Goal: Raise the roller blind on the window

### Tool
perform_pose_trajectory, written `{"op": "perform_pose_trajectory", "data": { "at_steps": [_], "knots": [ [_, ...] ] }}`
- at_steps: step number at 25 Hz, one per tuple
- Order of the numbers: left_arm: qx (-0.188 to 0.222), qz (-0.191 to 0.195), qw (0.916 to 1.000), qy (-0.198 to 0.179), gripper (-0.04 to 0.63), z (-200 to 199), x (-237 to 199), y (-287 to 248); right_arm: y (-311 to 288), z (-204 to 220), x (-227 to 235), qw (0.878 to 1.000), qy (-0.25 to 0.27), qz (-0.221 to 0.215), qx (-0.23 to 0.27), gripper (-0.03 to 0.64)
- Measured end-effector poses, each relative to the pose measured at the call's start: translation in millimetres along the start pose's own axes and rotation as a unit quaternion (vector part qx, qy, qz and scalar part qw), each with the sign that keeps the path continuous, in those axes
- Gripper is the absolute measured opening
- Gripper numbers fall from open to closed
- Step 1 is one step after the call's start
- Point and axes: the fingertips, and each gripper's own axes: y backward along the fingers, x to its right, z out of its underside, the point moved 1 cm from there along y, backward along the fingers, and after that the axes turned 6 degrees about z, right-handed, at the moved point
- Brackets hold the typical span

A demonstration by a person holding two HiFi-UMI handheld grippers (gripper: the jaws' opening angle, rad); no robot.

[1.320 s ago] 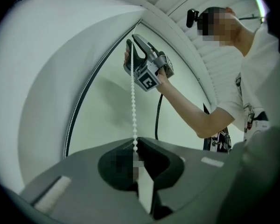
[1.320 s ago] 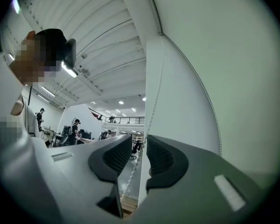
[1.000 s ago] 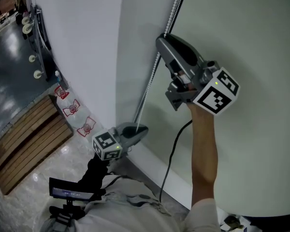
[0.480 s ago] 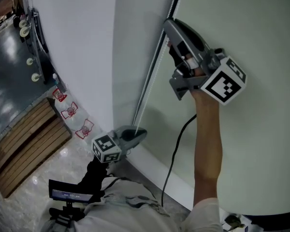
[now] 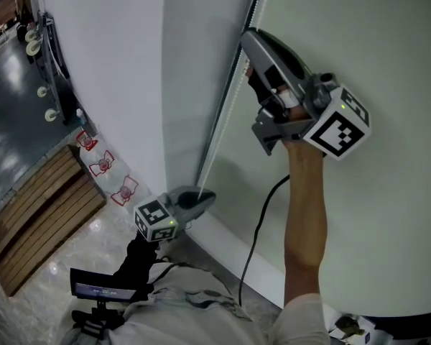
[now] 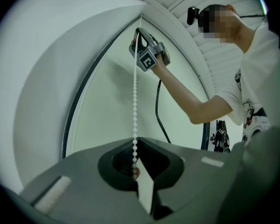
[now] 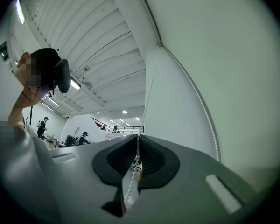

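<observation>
1 roller blind point(image 5: 366, 56): pale sheet filling right side of head view, down past the person's arm. 1 bead chain point(image 6: 135, 101) at blind's left edge, 2 strands seen: one taut btwn the grippers, plus a loose strand point(image 7: 203, 110) along the blind's edge. 2 grippers, both on the taut strand. right gripper point(image 5: 250, 42) high up, jaws just been closing, now pinched on the chain. left gripper point(image 5: 205, 195) well below, jaws together on same strand. 1 black cable point(image 5: 261, 218) drops from right gripper. Wooden slats point(image 5: 36, 207) on floor, far left.
</observation>
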Motion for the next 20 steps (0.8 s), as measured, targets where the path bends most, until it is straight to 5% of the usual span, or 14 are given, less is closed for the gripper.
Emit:
{"op": "perform_pose_trajectory", "data": {
  "at_steps": [14, 20],
  "knots": [
    [-0.006, 0.015, 0.9999, -0.002, -0.002, -1, 5, -5, 13, 1, -16, 0.999, -0.006, -0.025, -0.041, 0.014],
    [-0.007, 0.019, 0.9998, 0.0, -0.002, 0, 7, -7, 16, 30, -21, 0.994, 0.006, -0.034, -0.107, 0.014]
  ]
}}
